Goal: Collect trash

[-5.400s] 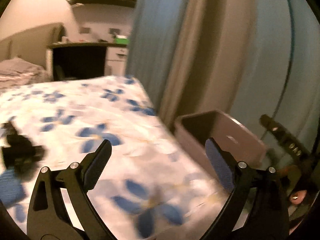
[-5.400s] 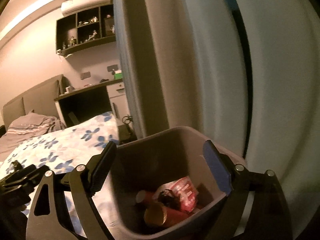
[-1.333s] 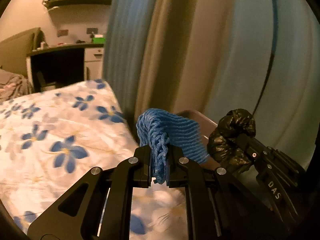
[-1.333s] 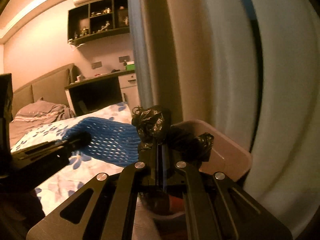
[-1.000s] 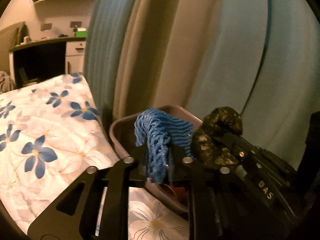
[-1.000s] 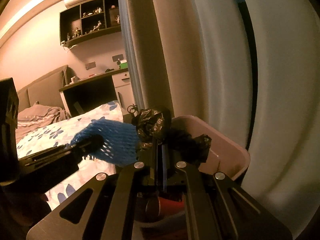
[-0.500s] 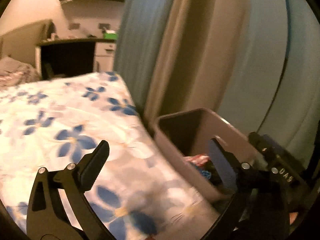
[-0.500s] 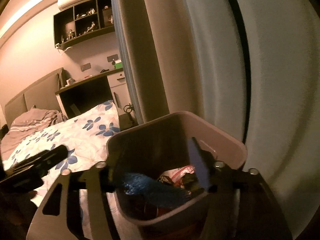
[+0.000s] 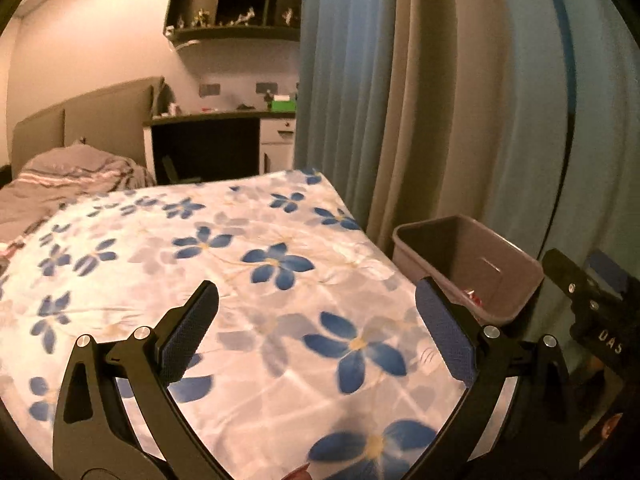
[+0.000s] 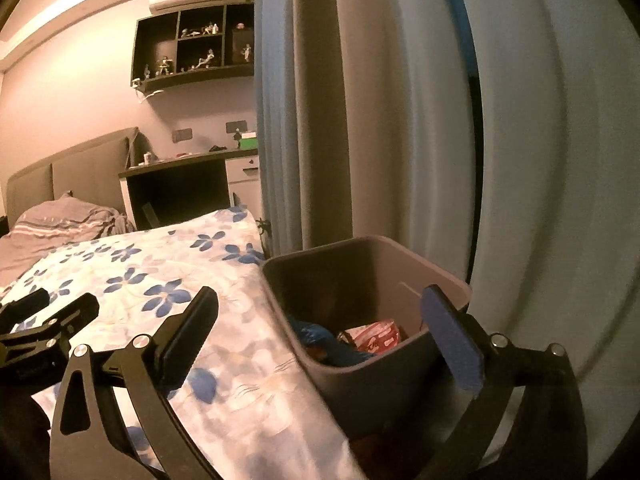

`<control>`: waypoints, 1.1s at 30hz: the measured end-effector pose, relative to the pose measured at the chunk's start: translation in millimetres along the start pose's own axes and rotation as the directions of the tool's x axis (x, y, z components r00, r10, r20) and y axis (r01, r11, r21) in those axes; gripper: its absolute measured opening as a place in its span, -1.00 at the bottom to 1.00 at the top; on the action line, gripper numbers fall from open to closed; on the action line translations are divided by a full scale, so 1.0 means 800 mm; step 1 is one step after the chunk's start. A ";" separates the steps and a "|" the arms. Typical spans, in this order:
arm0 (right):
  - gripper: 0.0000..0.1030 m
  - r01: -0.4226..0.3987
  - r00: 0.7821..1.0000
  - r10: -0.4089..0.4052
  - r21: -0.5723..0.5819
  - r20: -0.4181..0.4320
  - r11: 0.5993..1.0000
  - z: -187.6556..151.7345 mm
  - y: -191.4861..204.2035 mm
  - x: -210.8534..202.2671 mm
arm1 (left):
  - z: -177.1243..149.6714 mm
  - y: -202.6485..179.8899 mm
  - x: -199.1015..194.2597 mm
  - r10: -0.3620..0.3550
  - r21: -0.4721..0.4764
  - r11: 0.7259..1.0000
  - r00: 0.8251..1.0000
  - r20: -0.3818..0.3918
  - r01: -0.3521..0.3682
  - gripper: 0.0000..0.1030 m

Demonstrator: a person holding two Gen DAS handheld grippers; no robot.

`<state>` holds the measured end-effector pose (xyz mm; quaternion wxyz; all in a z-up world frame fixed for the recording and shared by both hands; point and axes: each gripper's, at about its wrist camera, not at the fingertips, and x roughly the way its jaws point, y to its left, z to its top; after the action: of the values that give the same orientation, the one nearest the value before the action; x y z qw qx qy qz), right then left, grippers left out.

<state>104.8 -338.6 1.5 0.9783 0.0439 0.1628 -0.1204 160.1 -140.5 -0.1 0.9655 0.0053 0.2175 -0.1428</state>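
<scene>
One grey plastic rectangular trash bin (image 10: pixel 372 376) stands at four o'clock, beside the one bed under a white bedspread with blue flowers (image 9: pixel 248 264). In the bin lie one blue mesh piece (image 10: pixel 340 350) and one red-and-white wrapper (image 10: pixel 374 334). Two black grippers show. One dark wall shelf (image 9: pixel 232 4) hangs at twelve o'clock.

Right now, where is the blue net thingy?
In the right wrist view, the blue net lies inside the trash bin beside the bed, left of a red-and-white wrapper.

We see a matt plastic bin (image 10: pixel 360 376), a soft cloth bedspread (image 9: pixel 248 280), and textured blue pads (image 9: pixel 444 332) on the gripper.
</scene>
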 end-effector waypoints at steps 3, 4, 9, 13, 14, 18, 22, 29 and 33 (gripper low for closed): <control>0.89 0.001 1.000 -0.001 -0.011 0.011 1.000 -0.002 0.015 -0.020 | -0.005 0.009 -0.020 0.023 0.012 1.000 1.000 0.002 -0.023 0.89; 0.89 -0.001 1.000 0.001 -0.014 0.010 1.000 -0.004 0.020 -0.026 | -0.007 0.013 -0.028 0.024 0.017 1.000 1.000 0.000 -0.024 0.89; 0.89 -0.005 1.000 0.006 -0.046 0.013 0.999 -0.011 0.042 -0.052 | -0.017 0.027 -0.054 0.024 0.014 1.000 1.000 0.007 -0.024 0.89; 0.89 -0.010 1.000 0.011 -0.051 0.019 0.999 -0.016 0.051 -0.068 | -0.023 0.040 -0.071 0.027 -0.002 1.000 0.999 0.021 -0.027 0.89; 0.89 -0.017 1.000 0.018 -0.055 0.017 0.998 -0.016 0.054 -0.072 | -0.025 0.044 -0.075 0.028 -0.005 1.000 0.999 0.020 -0.028 0.89; 0.89 -0.024 0.999 0.026 -0.072 0.026 0.997 -0.016 0.066 -0.083 | -0.029 0.052 -0.087 0.035 -0.017 0.999 0.999 0.026 -0.034 0.89; 0.89 -0.033 0.999 0.036 -0.075 0.031 0.997 -0.016 0.075 -0.089 | -0.030 0.060 -0.095 0.042 -0.031 0.999 0.999 0.032 -0.041 0.89; 0.89 -0.038 0.998 0.041 -0.079 0.037 0.996 -0.016 0.081 -0.092 | -0.029 0.065 -0.100 0.039 -0.040 0.998 0.999 0.036 -0.038 0.89; 0.89 -0.042 0.998 0.044 -0.079 0.033 0.996 -0.016 0.083 -0.092 | -0.029 0.065 -0.101 0.033 -0.042 0.999 0.999 0.034 -0.032 0.89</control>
<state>49.7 -256.1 16.6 0.9843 0.0068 0.1497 -0.0936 95.4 -66.8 10.5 0.9713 -0.0136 0.2035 -0.1226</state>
